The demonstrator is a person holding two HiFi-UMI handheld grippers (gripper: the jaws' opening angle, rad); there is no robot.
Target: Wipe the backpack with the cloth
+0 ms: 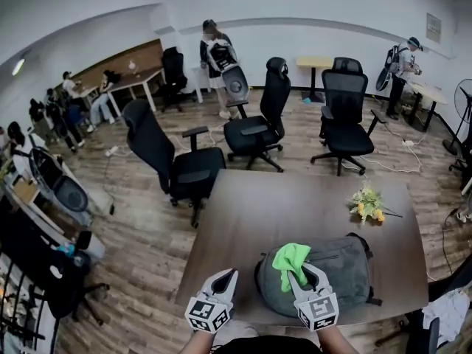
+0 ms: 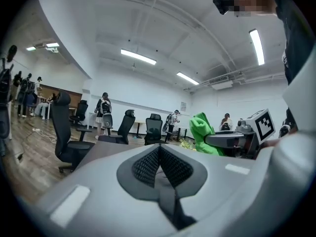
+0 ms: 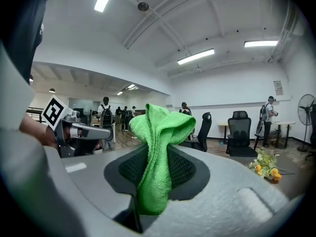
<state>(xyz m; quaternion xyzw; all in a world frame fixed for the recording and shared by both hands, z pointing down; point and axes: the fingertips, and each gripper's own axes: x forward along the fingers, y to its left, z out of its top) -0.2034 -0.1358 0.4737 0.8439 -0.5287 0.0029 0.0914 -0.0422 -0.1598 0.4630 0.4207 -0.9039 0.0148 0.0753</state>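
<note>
A grey backpack (image 1: 343, 268) lay flat on the brown bench (image 1: 251, 212), close to its near edge and right of the middle. Beyond it, toward the far right of the bench and well apart from it, lay a small bunch of yellow and white flowers (image 1: 367, 205).

The right tongs (image 1: 302, 273) were pinching a green cloth (image 1: 290, 257). In the right gripper view the cloth was clamped between the two dark pads, its bunched upper end standing up past the tips and a folded tail hanging down into the gap. From the head view the cloth sat over the near left part of the backpack; whether it touched the fabric could not be told.

The left tongs (image 1: 227, 275) were pressed together with nothing between them, the pads meeting in a single seam in the left gripper view. They were over the near edge of the bench, just left of the backpack and beside the right tongs.

Three black office chairs (image 1: 262, 120) stood on the wooden floor (image 1: 140, 227) past the far edge of the bench. Further back, a person (image 1: 214, 50) stood by the white wall, another person stood at the far right, and several people sat at the left side of the room.
</note>
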